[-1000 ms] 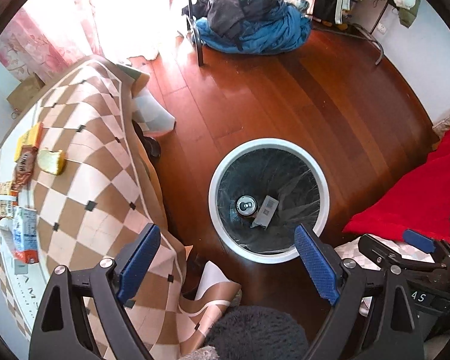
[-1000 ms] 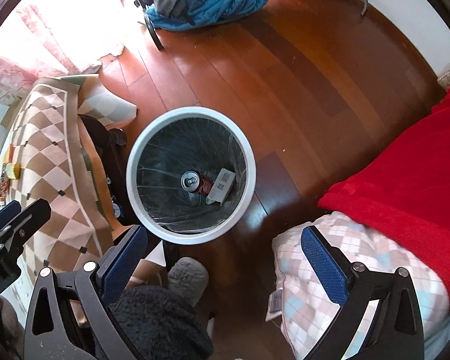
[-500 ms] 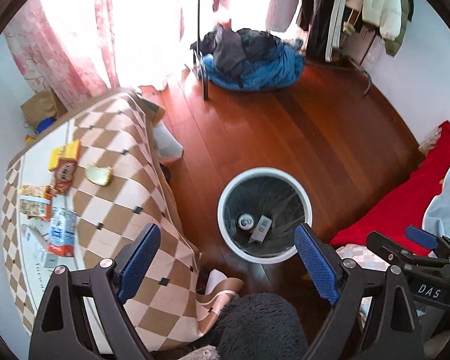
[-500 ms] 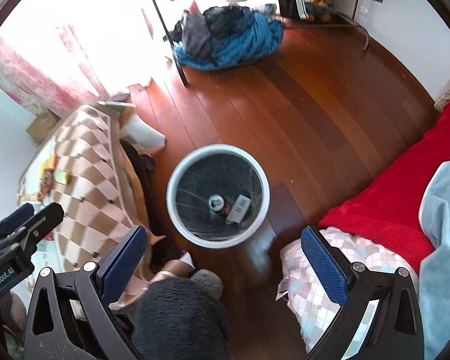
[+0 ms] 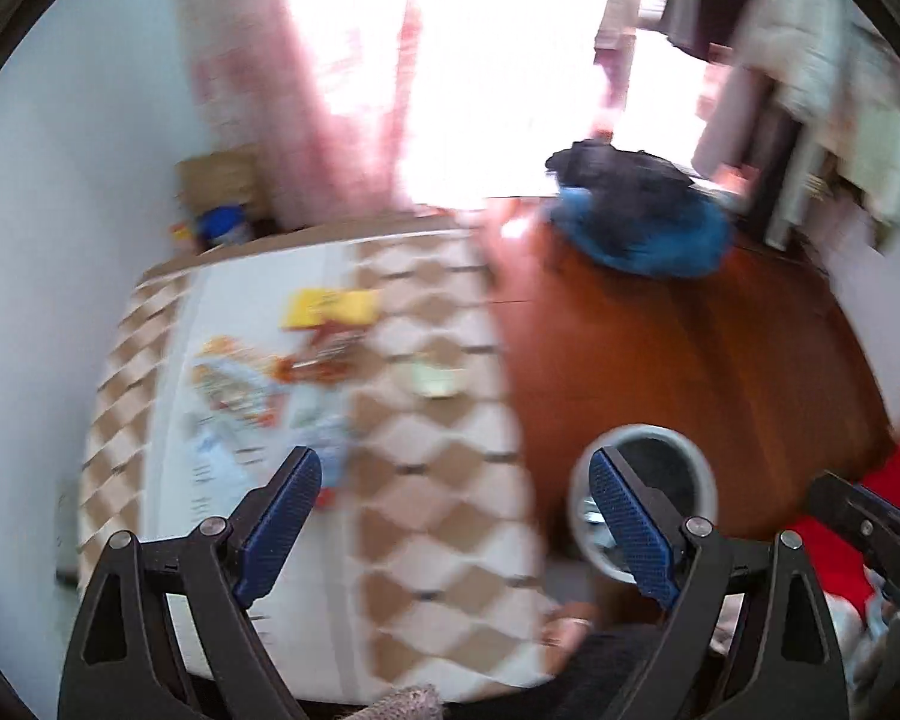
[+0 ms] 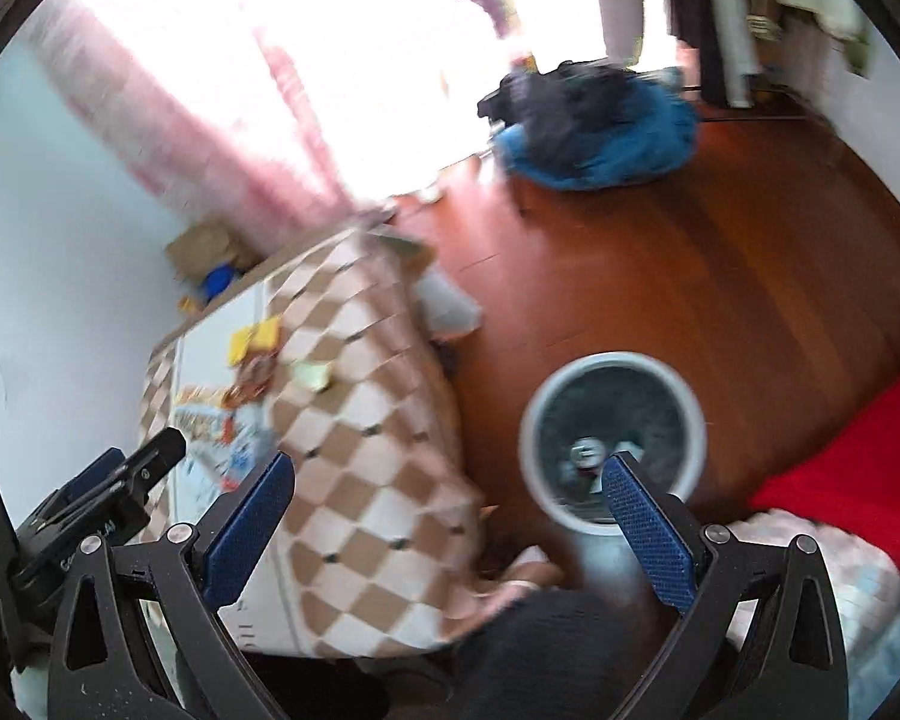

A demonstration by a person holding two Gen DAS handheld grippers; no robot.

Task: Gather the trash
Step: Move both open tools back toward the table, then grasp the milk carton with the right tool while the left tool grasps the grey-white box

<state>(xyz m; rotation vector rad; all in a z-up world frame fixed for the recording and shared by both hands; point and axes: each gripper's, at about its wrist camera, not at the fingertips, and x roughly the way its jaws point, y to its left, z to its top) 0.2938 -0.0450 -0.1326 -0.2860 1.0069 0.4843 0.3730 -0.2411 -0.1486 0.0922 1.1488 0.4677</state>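
Your left claw point(image 5: 453, 516) is spread wide and empty above the table point(image 5: 450, 516); your right claw point(image 6: 447, 513) is spread and empty too. The wrappers point(image 5: 306, 354) lie at the table's far left part, the trash bin point(image 6: 612, 438) on the floor to the right. Slow down first, the views are blurred, then lower over one wrapper. Only the right view shows a can in the bin.

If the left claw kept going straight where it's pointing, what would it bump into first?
Most likely the checkered tablecloth. The open, empty left claw aims at its bare squares, between the snack wrappers and the trash bin. The picture is blurry, so the depth is only a guess.
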